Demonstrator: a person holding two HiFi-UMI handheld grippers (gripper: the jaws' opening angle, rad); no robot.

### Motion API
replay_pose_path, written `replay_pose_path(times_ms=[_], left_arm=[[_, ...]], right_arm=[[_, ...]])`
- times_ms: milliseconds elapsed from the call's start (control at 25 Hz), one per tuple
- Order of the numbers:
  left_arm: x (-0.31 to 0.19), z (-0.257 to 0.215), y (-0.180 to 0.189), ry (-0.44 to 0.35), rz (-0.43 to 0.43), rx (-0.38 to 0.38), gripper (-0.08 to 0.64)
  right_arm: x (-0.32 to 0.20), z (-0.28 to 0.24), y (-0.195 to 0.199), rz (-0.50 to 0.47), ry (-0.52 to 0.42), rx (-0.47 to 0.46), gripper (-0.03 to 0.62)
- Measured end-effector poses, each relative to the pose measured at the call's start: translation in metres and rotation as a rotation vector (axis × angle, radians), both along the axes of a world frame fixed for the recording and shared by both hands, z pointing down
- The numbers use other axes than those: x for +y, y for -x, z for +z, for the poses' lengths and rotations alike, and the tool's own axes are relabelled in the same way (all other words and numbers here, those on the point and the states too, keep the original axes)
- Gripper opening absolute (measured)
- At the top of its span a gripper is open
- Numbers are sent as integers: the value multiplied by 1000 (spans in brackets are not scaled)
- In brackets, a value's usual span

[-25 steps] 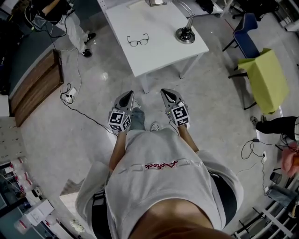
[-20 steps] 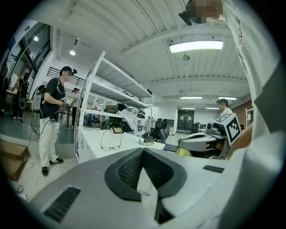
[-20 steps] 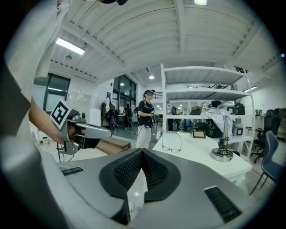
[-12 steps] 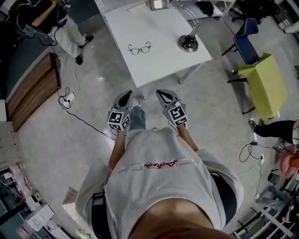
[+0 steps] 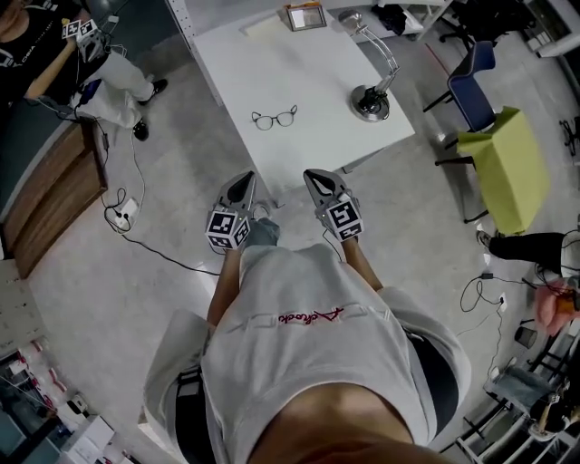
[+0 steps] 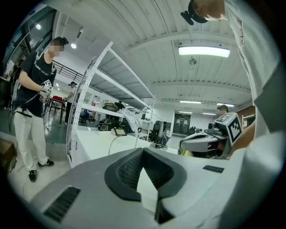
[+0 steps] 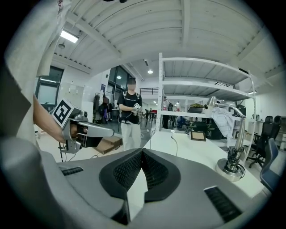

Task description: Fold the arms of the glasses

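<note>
A pair of dark-rimmed glasses (image 5: 275, 119) lies with its arms open on the white table (image 5: 308, 63), near the front left part. Both grippers are held close to the person's body, over the floor and short of the table's near edge. The left gripper (image 5: 244, 184) is shut and holds nothing; its pads (image 6: 129, 170) meet at the tip. The right gripper (image 5: 315, 178) is likewise shut and holds nothing. I cannot see the glasses in either gripper view. In the left gripper view the right gripper (image 6: 210, 139) shows at the side.
A desk lamp (image 5: 372, 101) stands on the table's right side and a small framed object (image 5: 305, 16) at its far edge. A yellow-green chair (image 5: 507, 168) and a blue chair (image 5: 469, 68) are to the right. A wooden counter (image 5: 45, 204), floor cables (image 5: 136, 213) and another person (image 5: 54, 54) are to the left.
The table and glasses have drawn closer to the grippers in the head view. Both grippers stay shut in front of the body. The person at the left has shifted further left.
</note>
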State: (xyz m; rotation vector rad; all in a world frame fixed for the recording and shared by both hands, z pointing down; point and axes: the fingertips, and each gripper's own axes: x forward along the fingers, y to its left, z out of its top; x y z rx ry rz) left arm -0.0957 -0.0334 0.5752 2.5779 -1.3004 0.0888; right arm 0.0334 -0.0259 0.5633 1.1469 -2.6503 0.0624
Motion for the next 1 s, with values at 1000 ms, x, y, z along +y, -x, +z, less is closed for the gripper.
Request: replay_pose_path(times_ms=[1000], left_arm=[[-147, 21, 42, 108, 145, -44, 14]], right_arm=[[-141, 3, 2, 231, 130, -55, 25]])
